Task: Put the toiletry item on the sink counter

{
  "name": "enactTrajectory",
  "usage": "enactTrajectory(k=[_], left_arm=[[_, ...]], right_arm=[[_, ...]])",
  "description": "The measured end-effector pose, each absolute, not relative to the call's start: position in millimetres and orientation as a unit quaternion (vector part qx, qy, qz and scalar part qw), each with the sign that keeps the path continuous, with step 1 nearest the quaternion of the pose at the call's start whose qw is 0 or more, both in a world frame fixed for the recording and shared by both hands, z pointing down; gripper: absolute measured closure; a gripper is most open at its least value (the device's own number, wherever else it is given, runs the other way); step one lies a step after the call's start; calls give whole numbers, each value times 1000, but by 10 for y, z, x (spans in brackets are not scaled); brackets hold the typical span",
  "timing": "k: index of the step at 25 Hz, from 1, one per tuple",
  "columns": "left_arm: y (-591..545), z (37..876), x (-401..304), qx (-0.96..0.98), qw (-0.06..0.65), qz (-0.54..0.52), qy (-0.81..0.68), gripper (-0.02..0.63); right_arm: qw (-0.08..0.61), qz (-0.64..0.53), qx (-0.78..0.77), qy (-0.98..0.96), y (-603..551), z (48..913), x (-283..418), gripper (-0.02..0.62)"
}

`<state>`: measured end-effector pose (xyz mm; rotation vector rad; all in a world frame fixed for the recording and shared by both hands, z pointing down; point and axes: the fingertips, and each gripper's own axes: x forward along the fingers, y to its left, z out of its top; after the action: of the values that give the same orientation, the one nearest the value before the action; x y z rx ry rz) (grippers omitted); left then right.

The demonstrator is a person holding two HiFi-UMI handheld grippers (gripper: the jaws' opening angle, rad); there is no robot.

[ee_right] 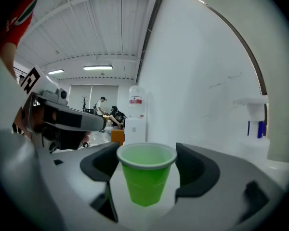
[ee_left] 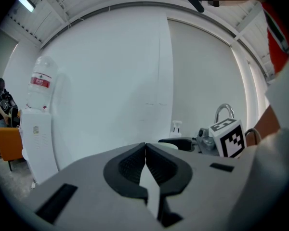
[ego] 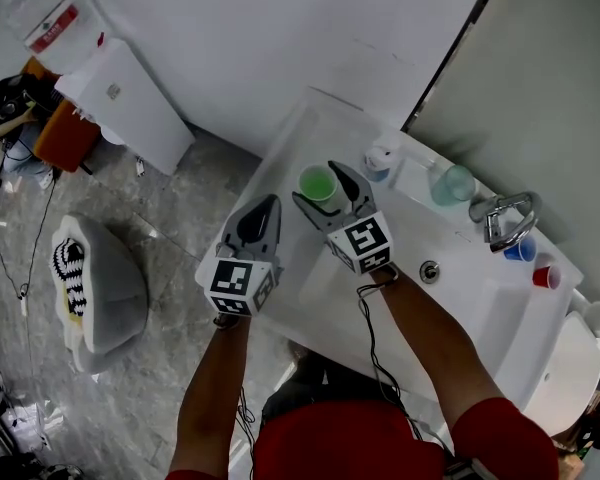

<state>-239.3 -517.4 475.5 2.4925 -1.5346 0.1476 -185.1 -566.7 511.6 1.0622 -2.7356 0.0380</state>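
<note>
Though right tongs [ee_right: 147,155] flank cup [ee_right: 145,177], contact seems unclear.

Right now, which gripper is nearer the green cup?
Right. The right gripper has the green cup between its jaws; the left gripper hangs shut, off to the cup's left.

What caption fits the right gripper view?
Right gripper holding a green plastic cup at its rim, white wall ahead.

Cup [ego: 318,184]: between the jaws of your right gripper [ee_right: 147,153], at the sink counter [ego: 460,308] left end.
Pump bottle [ego: 380,157]: on the counter behind the cup.
Tumbler [ego: 452,183]: between pump bottle and faucet [ego: 505,218].
Your left gripper [ego: 272,202]: just left of the cup.
</note>
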Motion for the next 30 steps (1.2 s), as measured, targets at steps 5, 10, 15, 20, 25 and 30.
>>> enactTrajectory(k=[5, 10, 15, 20, 25, 30], left_arm=[[-5182, 4771, -2395, 849, 106, 53, -514, 589], [-5200, 4808, -2387, 851, 108, 54, -511, 589], [-5190, 4858, -2394, 851, 113, 54, -510, 589], [-5205, 4839, -2389, 852, 113, 50, -508, 589], [-5224, 4827, -2336, 855, 113, 47, -504, 589], [-5218, 4847, -2282, 857, 114, 48, -501, 589]], right_arm=[[118, 9, 358, -926, -5685, 5184, -1879, 264], [135, 6, 355, -925, -5683, 5264, -1879, 264], [145, 9, 351, -925, -5685, 5350, -1868, 264], [153, 13, 352, -923, -5657, 5385, -1843, 262], [149, 22, 357, -922, -5666, 5398, -1775, 262], [156, 44, 347, -924, -5621, 5476, -1709, 248]])
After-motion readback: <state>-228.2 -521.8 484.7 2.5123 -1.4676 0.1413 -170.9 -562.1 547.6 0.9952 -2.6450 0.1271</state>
